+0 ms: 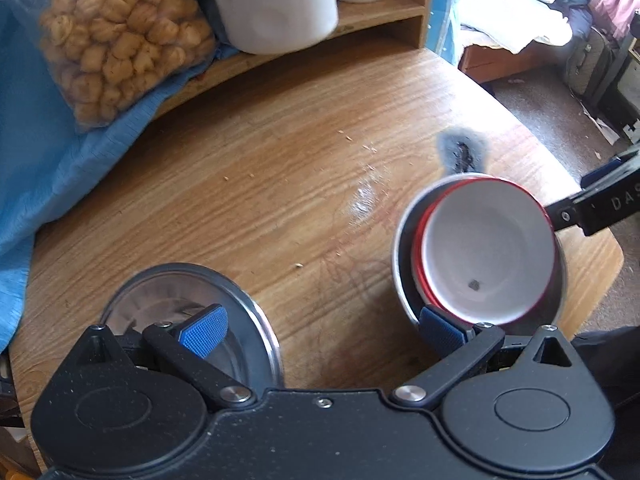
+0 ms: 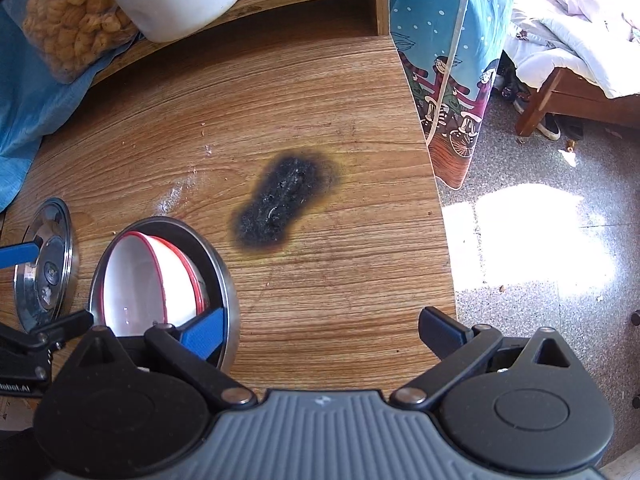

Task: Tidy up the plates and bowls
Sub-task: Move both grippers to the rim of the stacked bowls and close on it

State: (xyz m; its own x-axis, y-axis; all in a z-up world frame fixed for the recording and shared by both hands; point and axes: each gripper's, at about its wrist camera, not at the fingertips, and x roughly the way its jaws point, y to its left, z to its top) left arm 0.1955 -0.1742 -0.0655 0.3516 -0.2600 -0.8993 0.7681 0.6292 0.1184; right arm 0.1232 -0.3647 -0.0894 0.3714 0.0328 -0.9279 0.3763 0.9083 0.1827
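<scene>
A white bowl with a red rim (image 1: 480, 252) sits tilted inside a steel bowl (image 1: 402, 264) on the wooden table; both show in the right wrist view, the white bowl (image 2: 136, 280) inside the steel bowl (image 2: 224, 276). A steel plate (image 1: 240, 304) lies flat at the near left, also in the right wrist view (image 2: 44, 264). My left gripper (image 1: 322, 330) is open, one finger over the plate, the other beside the steel bowl. My right gripper (image 2: 320, 334) is open and empty, its left finger by the steel bowl's rim.
A black burn mark (image 2: 282, 200) scars the table. At the back a wooden shelf (image 1: 384, 12) holds a white jug (image 1: 276, 4) and a bag of snacks (image 1: 120, 40) on blue cloth (image 1: 52, 152). The table's right edge (image 2: 444, 220) drops to the floor by a patterned curtain (image 2: 444, 60).
</scene>
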